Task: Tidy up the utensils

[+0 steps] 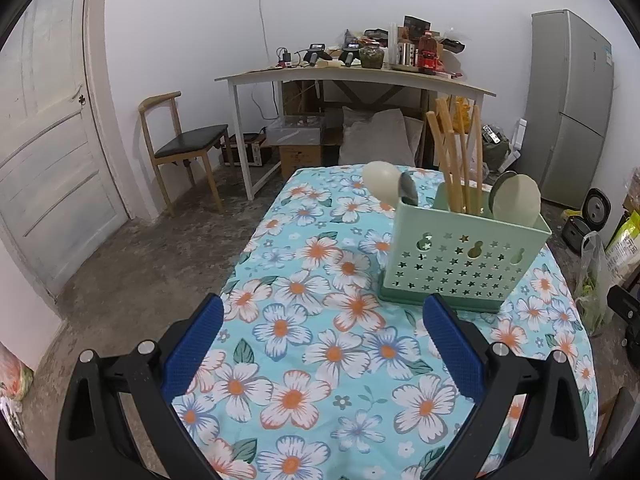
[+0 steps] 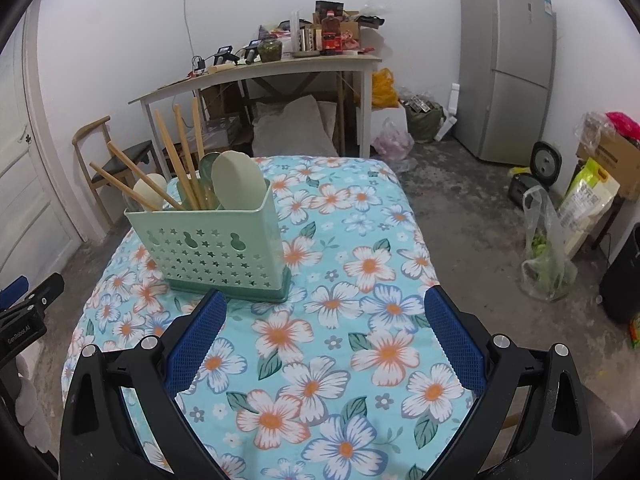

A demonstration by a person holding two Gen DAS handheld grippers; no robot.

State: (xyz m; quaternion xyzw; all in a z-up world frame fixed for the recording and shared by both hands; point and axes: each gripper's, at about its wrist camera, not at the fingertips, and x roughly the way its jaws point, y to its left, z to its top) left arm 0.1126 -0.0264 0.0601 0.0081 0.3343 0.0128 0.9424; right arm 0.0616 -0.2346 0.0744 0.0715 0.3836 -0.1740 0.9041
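Observation:
A mint-green utensil holder (image 1: 460, 256) with star cut-outs stands on the floral tablecloth (image 1: 312, 344). It holds several wooden chopsticks (image 1: 452, 160), pale spoons (image 1: 516, 202) and a metal spoon (image 1: 409, 189). In the right wrist view the holder (image 2: 216, 244) is at the left, with chopsticks (image 2: 176, 160) and a pale spoon (image 2: 238, 184) in it. My left gripper (image 1: 322, 312) is open and empty, just in front of the holder. My right gripper (image 2: 326, 306) is open and empty, to the holder's right. The left gripper's tip (image 2: 24, 300) shows at the right wrist view's left edge.
A white desk (image 1: 352, 80) piled with clutter stands behind the table, with cushions (image 1: 376, 140) under it. A wooden chair (image 1: 180, 148) and a door (image 1: 44, 152) are at the left. A grey fridge (image 2: 508, 64) and bags (image 2: 548, 252) are at the right.

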